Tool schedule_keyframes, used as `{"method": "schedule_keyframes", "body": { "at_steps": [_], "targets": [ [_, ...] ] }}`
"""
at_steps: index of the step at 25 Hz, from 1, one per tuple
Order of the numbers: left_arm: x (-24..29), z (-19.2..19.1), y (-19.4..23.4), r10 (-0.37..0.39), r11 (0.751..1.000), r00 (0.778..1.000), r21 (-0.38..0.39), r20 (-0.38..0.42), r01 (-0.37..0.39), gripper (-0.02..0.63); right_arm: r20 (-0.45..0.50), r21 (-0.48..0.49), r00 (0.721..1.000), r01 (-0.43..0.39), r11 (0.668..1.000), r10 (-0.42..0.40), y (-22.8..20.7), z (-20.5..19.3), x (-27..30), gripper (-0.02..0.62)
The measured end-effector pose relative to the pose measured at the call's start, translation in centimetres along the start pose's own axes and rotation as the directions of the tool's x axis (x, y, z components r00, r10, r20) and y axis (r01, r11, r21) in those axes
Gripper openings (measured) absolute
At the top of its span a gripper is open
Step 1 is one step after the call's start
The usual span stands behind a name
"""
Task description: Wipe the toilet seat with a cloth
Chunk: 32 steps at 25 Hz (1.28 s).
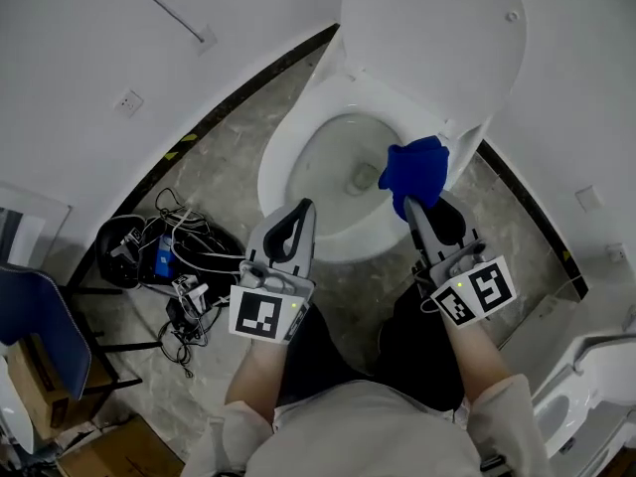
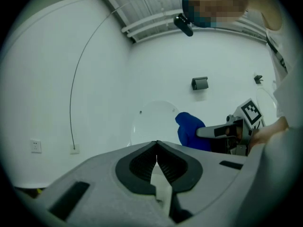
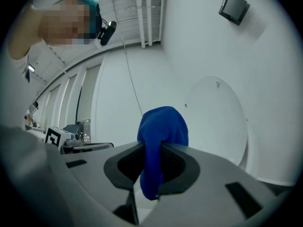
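A white toilet stands ahead with its lid [image 1: 432,30] raised and its seat rim [image 1: 281,152] down around the bowl. My right gripper [image 1: 409,205] is shut on a bunched blue cloth [image 1: 415,170], held over the bowl's right side, just above the seat. The same cloth [image 3: 161,129] bulges out between the right jaws, with the lid [image 3: 218,119] behind it. My left gripper [image 1: 299,210] is shut with nothing in it, near the seat's front edge. In the left gripper view its jaws [image 2: 156,144] meet, and the cloth [image 2: 191,130] shows to the right.
A tangle of black cables and devices [image 1: 164,256] lies on the marble floor at the left. A blue chair [image 1: 40,321] and cardboard boxes [image 1: 45,391] are at the lower left. Another white fixture [image 1: 581,396] stands at the lower right. Curved white walls enclose the toilet.
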<state>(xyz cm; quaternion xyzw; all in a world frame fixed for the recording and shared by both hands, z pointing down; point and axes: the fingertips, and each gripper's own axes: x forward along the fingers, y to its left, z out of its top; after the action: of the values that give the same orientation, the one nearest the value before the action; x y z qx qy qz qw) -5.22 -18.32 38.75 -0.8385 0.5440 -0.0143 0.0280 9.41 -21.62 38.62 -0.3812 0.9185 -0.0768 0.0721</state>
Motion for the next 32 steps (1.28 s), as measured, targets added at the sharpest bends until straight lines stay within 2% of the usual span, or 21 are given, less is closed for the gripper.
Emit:
{"method": "schedule_keyframes", "body": {
  "at_steps": [3, 7, 13, 22, 28, 32],
  "targets": [
    [-0.8, -0.5, 0.2, 0.006, 0.999, 1.000, -0.052, 0.001, -0.005, 0.009, -0.030, 0.013, 0.999, 0.017, 1.000, -0.017, 0.1, -1.7, 0.0, 0.066],
    [-1.6, 0.1, 0.6, 0.013, 0.996, 1.000, -0.086, 0.009, -0.012, 0.009, -0.041, 0.016, 0.999, 0.027, 1.000, -0.026, 0.7, -2.2, 0.3, 0.066],
    [-1.7, 0.4, 0.5, 0.003, 0.997, 1.000, -0.081, 0.030, -0.001, 0.009, -0.056, 0.009, 0.998, 0.029, 1.000, -0.029, 0.9, -2.7, 0.7, 0.066],
    [-2.9, -0.5, 1.8, 0.024, 0.995, 1.000, -0.099, 0.004, -0.023, 0.009, -0.035, -0.026, 0.998, 0.053, 0.998, -0.054, 0.3, -2.7, 3.6, 0.066],
    [-3.6, -0.9, 2.5, 0.042, 0.994, 0.999, -0.102, -0.006, -0.043, 0.009, -0.090, -0.021, 0.995, 0.038, 0.999, -0.040, -1.1, -3.8, 7.4, 0.066],
    [-3.7, -1.4, 2.4, 0.044, 0.993, 0.999, -0.112, -0.015, -0.046, 0.009, -0.118, -0.037, 0.991, 0.055, 0.998, -0.059, -2.6, -4.8, 9.8, 0.066]
  ]
}}
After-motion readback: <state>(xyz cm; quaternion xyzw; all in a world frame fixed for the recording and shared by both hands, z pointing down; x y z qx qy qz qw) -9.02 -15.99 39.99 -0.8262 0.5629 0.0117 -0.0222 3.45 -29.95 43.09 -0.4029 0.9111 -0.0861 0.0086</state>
